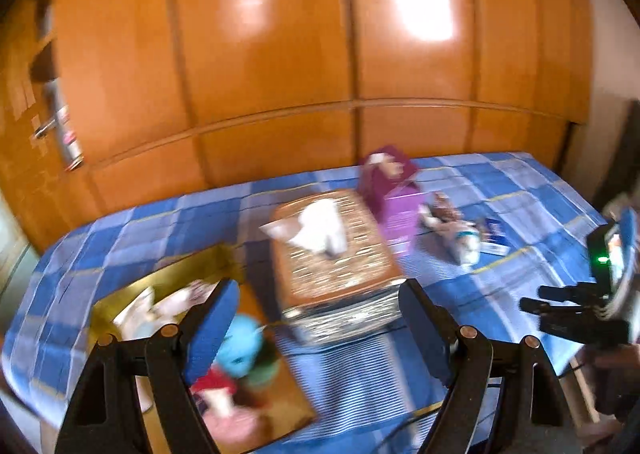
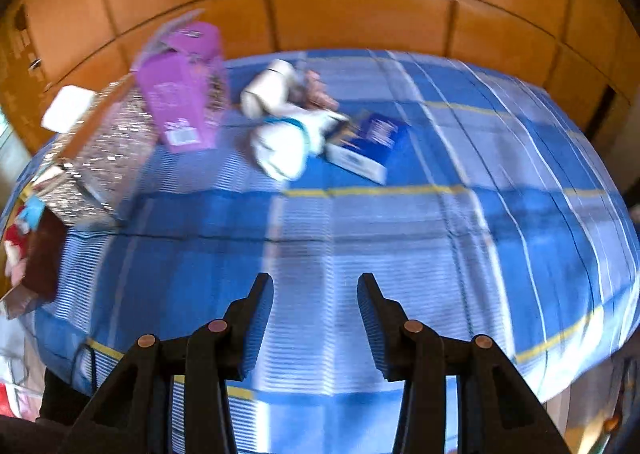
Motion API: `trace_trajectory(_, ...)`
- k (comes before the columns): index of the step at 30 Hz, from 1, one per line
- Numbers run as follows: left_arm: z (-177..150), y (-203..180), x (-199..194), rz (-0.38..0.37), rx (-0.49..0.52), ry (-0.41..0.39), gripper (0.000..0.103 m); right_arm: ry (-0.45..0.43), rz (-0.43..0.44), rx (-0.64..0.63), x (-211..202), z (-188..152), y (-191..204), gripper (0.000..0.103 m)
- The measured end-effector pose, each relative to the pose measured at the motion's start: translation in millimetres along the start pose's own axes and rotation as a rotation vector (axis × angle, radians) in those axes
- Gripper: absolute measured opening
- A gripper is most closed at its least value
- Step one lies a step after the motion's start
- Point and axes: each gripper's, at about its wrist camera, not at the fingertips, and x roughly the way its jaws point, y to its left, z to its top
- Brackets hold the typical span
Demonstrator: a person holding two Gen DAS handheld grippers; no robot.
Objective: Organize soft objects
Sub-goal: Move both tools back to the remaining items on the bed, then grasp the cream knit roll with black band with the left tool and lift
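Blue checked bed (image 2: 400,234) carries everything; the white plush toy (image 2: 288,141) lies upper centre, light and squashy, best pinched at its belly. My left tongs (image 1: 316,318) and right tongs (image 2: 316,306) both gape wide, empty.

White plush toy (image 2: 286,141) beside purple box (image 2: 180,93)

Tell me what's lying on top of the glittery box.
A white soft item lies on the glittery box lid; blur hides what it is. The closed lid covers whatever is inside.
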Motion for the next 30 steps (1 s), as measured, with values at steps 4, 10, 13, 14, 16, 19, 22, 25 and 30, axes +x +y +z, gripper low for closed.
trace_trajectory(4,12,-38,9,-0.075,0.08,0.014,0.083,0.026,-0.038,0.056,9,-6,-21,0.044)
trace_trajectory(10,41,-84,25,-0.18,0.138,0.045,0.082,0.036,-0.034,0.085,14,-7,-31,0.044)
trace_trajectory(13,71,-104,40,-0.24,0.132,0.062,0.079,0.045,-0.022,0.087,17,-7,-30,0.044)
trace_trajectory(14,82,-110,46,-0.259,0.128,0.069,0.078,0.045,-0.02,0.085,17,-8,-29,0.044)
trace_trajectory(16,102,-124,60,-0.292,0.136,0.076,0.074,0.044,-0.013,0.088,17,-8,-30,0.044)
trace_trajectory(19,138,-146,100,-0.301,0.113,0.12,0.07,0.043,-0.002,0.1,18,-9,-32,0.044)
trace_trajectory(22,160,-159,147,-0.303,0.056,0.213,0.062,0.049,0.01,0.121,20,-9,-36,0.044)
trace_trajectory(25,174,-167,204,-0.263,0.004,0.318,0.048,0.046,0.024,0.146,19,-10,-40,0.044)
trace_trajectory(30,181,-171,259,-0.166,-0.006,0.422,0.046,0.044,0.059,0.19,19,-10,-50,0.044)
